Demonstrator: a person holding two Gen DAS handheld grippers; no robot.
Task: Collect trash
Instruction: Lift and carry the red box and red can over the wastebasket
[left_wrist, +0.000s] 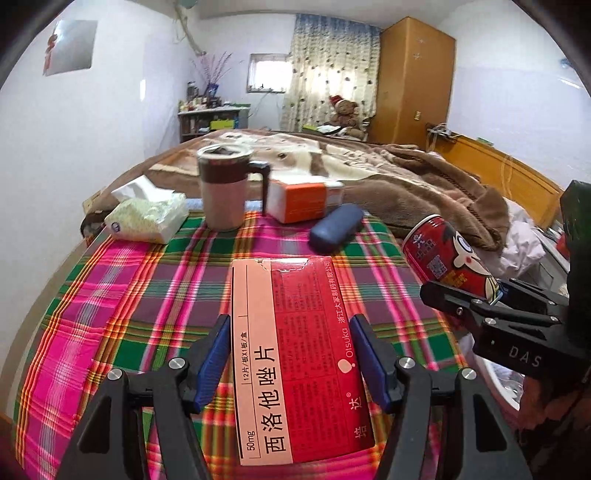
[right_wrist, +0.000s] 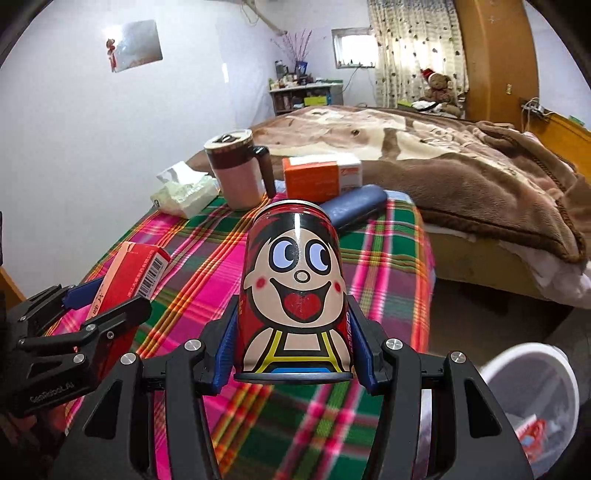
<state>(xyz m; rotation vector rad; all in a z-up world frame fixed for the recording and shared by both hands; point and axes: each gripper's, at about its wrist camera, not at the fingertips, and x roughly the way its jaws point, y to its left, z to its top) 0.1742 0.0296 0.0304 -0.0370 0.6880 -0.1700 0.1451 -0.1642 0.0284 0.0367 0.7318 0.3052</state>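
Your left hand-held gripper (left_wrist: 291, 363) and right hand-held gripper (right_wrist: 293, 345) share one build: matte black linkage arms, round silver screws at the pivots, ribbed blue pads (left_wrist: 212, 363) and white lettering on the body.

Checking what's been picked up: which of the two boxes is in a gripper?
The red box, clamped in the left gripper above the plaid cloth. The orange box sits on the table beside the mug.
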